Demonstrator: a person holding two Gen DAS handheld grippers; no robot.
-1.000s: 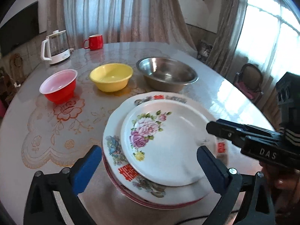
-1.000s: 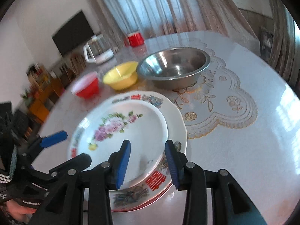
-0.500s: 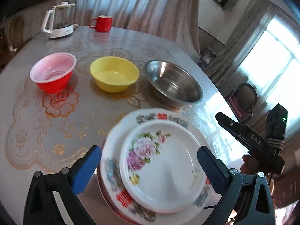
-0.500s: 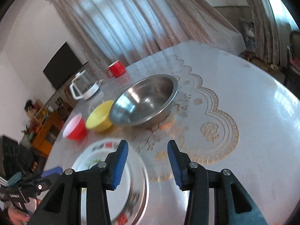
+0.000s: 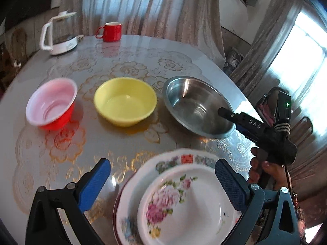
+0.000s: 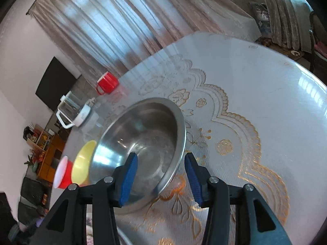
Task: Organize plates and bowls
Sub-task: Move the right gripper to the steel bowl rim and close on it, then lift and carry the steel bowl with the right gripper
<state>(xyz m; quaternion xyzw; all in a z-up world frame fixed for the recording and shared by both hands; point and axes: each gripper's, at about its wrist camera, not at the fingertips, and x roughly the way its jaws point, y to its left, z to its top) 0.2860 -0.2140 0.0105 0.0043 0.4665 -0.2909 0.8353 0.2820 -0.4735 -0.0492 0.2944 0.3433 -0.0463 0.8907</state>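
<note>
Right gripper: jaws opening, steel bowl rim straddled, not pinched. Left gripper: spread wide, empty, hung over plate stack.

Risk judged: thin slick rim may slip from pads if shallowly bitten; bowl may tip.

Steel bowl: shiny, empty, on table beside yellow bowl, red bowl beyond.

The stack of plates is cut by the bottom edge of the left wrist view, and its far rim is blurred. In the right wrist view the steel bowl hides most of the yellow bowl, and the red bowl behind is partly covered too. The right gripper shows only one finger in the left view, so its gap is not seen there.
</note>
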